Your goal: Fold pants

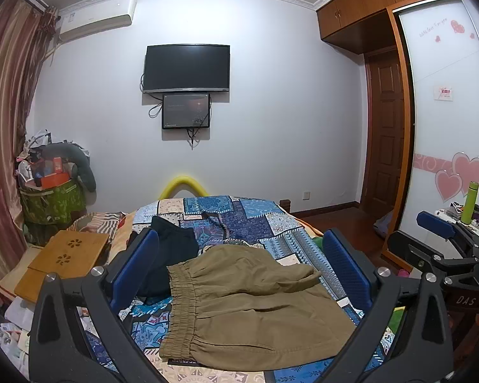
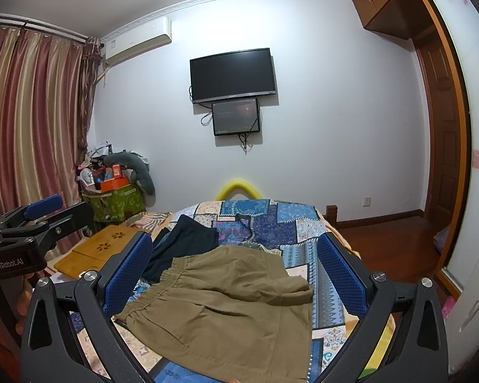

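Both grippers hover with wide jaws over the khaki pants on the bed.

The pants (image 1: 249, 300) lie in the lower middle of the frame on the quilt (image 1: 271, 223), waistband to the left, and the upper leg is already bunched with a curled hem. The left gripper (image 1: 236, 271) and the right gripper (image 2: 236, 271) hold nothing and do not touch the cloth. A dark garment (image 1: 172, 249) lies just beside the waistband, at its upper left, so I think a grasp there could pinch it too, or catch the quilt below. If only one layer of the pants is taken, the fold may come out crooked.
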Available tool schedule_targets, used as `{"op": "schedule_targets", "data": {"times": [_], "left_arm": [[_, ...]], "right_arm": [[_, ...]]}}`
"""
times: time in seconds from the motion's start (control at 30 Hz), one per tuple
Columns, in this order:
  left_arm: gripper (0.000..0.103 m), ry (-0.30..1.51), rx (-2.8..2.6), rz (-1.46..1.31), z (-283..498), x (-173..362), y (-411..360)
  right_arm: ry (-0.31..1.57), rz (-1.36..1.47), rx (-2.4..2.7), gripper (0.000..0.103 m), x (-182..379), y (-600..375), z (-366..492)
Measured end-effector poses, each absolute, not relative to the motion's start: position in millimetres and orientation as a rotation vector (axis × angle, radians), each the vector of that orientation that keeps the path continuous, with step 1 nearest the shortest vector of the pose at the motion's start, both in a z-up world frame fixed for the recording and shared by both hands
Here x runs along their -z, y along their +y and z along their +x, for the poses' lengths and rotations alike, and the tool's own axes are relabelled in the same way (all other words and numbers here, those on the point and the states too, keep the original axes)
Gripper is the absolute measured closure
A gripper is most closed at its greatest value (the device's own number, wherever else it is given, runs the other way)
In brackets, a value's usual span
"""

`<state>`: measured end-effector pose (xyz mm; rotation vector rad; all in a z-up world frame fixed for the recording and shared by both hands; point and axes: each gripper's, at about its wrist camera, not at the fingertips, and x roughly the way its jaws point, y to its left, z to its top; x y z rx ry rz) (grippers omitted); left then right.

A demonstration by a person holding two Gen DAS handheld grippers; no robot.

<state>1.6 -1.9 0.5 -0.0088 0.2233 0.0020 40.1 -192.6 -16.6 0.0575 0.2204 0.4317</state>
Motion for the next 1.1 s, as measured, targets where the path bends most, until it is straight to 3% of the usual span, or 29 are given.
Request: {"op": "schedule_targets", "data": {"times": [1.1], "left_arm": [[0.0, 0.21, 0.0, 0.006, -3.0, -6.1, -7.7]], "right_arm": [[0.225, 0.061, -0.43, 0.001, 20.0, -190.3, 42.8]]}}
